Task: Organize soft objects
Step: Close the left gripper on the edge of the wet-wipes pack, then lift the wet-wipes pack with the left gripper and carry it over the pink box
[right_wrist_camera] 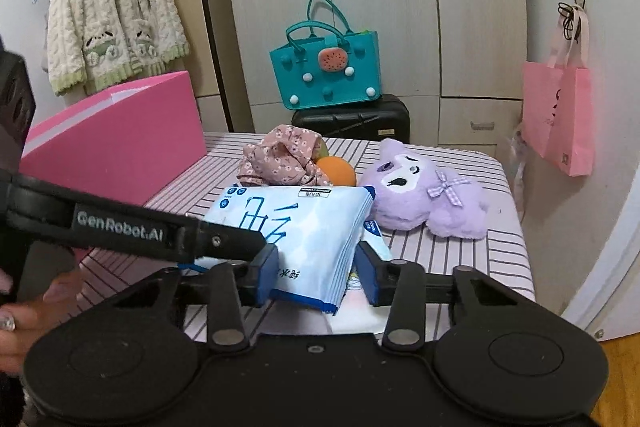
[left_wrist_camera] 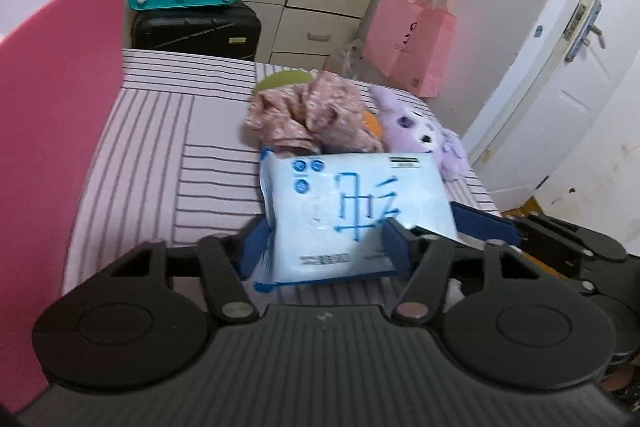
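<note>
Here, left gripper (left_wrist_camera: 326,247): clamped on the pale blue soft plastic tissue pack (left_wrist_camera: 352,211).
Right gripper (right_wrist_camera: 316,273): gripping the same pack's edge.
Surface: striped pink bedsheet (left_wrist_camera: 160,163).

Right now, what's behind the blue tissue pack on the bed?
Behind the tissue pack lie crumpled floral cloth, an orange ball partly covered by it, and a purple plush. Something green peeks out; the cloth hides the rest.
</note>
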`<state>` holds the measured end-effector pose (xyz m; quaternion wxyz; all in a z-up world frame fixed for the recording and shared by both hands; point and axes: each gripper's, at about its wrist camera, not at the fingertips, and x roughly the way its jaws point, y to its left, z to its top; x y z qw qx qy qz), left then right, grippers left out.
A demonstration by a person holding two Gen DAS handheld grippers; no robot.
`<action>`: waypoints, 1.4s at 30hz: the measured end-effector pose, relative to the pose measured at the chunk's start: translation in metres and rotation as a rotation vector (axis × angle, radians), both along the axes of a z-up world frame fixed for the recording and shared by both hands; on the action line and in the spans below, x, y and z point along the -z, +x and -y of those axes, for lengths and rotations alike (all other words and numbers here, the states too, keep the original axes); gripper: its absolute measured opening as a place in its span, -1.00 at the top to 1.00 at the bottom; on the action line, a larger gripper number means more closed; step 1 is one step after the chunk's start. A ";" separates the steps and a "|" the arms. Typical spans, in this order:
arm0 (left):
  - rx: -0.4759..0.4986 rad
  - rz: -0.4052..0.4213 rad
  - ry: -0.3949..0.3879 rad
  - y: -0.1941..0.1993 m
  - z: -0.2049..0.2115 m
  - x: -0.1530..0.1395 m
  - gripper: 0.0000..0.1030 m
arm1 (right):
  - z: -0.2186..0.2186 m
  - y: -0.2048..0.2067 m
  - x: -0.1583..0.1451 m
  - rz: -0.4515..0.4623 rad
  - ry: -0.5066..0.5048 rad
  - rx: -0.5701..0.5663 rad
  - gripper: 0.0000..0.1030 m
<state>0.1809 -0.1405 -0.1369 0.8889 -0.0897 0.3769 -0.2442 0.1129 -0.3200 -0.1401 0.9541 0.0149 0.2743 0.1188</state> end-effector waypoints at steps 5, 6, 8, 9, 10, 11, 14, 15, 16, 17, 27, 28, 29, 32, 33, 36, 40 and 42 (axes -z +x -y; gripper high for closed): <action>-0.050 0.033 0.014 -0.014 0.004 -0.003 0.11 | -0.007 -0.003 -0.002 0.006 -0.020 -0.016 0.33; -0.056 0.027 0.012 -0.016 0.003 -0.004 0.11 | -0.009 -0.004 -0.002 0.003 -0.022 -0.021 0.33; -0.059 0.024 0.005 -0.020 -0.001 -0.006 0.11 | -0.010 -0.007 -0.004 -0.006 -0.007 -0.024 0.33; -0.057 0.023 -0.005 -0.022 -0.003 -0.008 0.11 | -0.009 -0.008 -0.005 -0.011 0.002 -0.024 0.33; -0.053 0.023 -0.012 -0.025 -0.005 -0.010 0.11 | -0.009 -0.008 -0.006 -0.018 0.011 -0.021 0.33; -0.048 0.024 -0.018 -0.027 -0.006 -0.011 0.11 | -0.008 -0.009 -0.007 -0.025 0.021 -0.014 0.32; -0.029 0.032 -0.020 -0.037 -0.008 -0.017 0.12 | -0.011 -0.013 -0.009 -0.044 0.030 0.009 0.28; -0.029 0.028 -0.016 -0.039 -0.008 -0.019 0.12 | -0.013 -0.015 -0.010 -0.045 0.029 0.008 0.27; -0.031 0.025 -0.005 -0.043 -0.010 -0.021 0.12 | -0.015 -0.017 -0.011 -0.051 0.033 0.003 0.27; -0.032 0.027 0.004 -0.048 -0.012 -0.024 0.11 | -0.017 -0.020 -0.012 -0.060 0.040 -0.005 0.26; 0.044 -0.054 0.061 -0.072 -0.028 -0.042 0.11 | -0.031 -0.046 -0.029 -0.186 0.067 -0.055 0.11; 0.066 -0.069 0.079 -0.071 -0.027 -0.043 0.11 | -0.034 -0.048 -0.029 -0.206 0.066 -0.050 0.11; 0.087 -0.074 0.096 -0.072 -0.027 -0.045 0.11 | -0.035 -0.051 -0.028 -0.222 0.067 -0.049 0.10; 0.128 -0.085 0.133 -0.077 -0.031 -0.051 0.11 | -0.036 -0.059 -0.030 -0.254 0.100 -0.067 0.08; 0.138 -0.083 0.141 -0.079 -0.033 -0.053 0.11 | -0.037 -0.061 -0.031 -0.263 0.111 -0.075 0.07; 0.177 -0.086 0.157 -0.088 -0.039 -0.060 0.06 | -0.041 -0.068 -0.036 -0.289 0.125 -0.103 0.05; 0.210 -0.032 0.157 -0.109 -0.052 -0.078 0.04 | -0.045 -0.077 -0.043 -0.336 0.188 -0.137 0.03; 0.223 0.002 0.169 -0.119 -0.055 -0.086 0.04 | -0.049 -0.083 -0.048 -0.335 0.195 -0.155 0.03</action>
